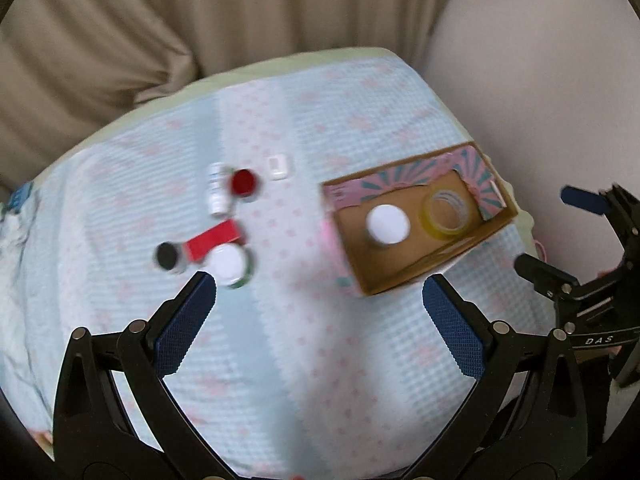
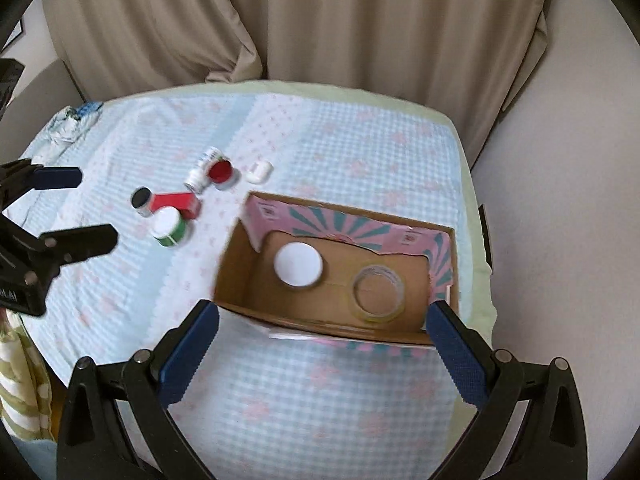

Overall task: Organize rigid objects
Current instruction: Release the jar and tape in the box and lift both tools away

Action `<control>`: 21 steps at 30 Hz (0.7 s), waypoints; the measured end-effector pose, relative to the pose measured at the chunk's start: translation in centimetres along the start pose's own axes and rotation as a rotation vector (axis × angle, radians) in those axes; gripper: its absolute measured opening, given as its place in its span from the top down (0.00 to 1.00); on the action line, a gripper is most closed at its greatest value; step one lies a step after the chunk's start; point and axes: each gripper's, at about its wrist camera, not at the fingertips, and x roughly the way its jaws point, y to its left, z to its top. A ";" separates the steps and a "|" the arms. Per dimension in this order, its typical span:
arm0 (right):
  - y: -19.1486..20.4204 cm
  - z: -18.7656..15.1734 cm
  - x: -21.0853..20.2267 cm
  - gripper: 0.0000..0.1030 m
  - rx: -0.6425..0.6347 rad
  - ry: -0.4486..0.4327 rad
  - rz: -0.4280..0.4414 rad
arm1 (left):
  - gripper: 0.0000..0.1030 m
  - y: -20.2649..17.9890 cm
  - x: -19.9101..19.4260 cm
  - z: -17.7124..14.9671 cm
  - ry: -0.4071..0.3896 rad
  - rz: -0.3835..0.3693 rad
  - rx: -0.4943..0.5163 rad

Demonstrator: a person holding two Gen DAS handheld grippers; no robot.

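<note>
An open cardboard box (image 1: 436,266) (image 2: 240,300) on the checked tablecloth holds a white-lidded jar (image 1: 388,225) (image 2: 298,264) and a roll of clear tape (image 1: 448,212) (image 2: 378,288). Left of it lie a green jar with a white lid (image 1: 230,264) (image 2: 168,226), a red box (image 1: 212,240) (image 2: 176,201), a black-capped jar (image 1: 168,256) (image 2: 142,200), a red-lidded jar (image 1: 243,182) (image 2: 220,172), a small white bottle (image 1: 218,192) (image 2: 202,170) and a white case (image 1: 278,167) (image 2: 259,171). My left gripper (image 1: 318,296) (image 2: 80,208) is open and empty above the cloth. My right gripper (image 2: 324,322) (image 1: 556,232) is open and empty at the box's near wall.
Beige curtains (image 2: 360,20) hang behind the table. A crumpled cloth (image 2: 70,122) lies at the far left corner. The table's right edge (image 2: 476,248) is just beyond the box.
</note>
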 end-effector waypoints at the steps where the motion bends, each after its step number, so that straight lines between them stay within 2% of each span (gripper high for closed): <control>1: 0.7 0.0 -0.3 0.00 0.000 -0.003 0.000 | 0.00 0.9 -0.5 -0.3 -0.005 0.002 -0.011; 7: 6.2 0.6 -2.0 0.00 0.026 -0.016 0.012 | 0.00 8.2 -3.7 -2.0 -0.031 -0.013 -0.089; 12: 10.9 1.7 -2.9 0.00 0.093 -0.039 0.001 | 0.00 14.1 -5.4 -2.5 -0.034 -0.034 -0.078; 15: 13.5 2.2 -2.8 0.00 0.117 -0.048 -0.003 | 0.00 16.4 -5.4 -2.0 -0.035 -0.031 -0.049; 21: 18.5 3.5 -1.6 0.00 0.178 -0.036 -0.021 | 0.00 22.0 -3.5 0.1 -0.004 -0.086 -0.012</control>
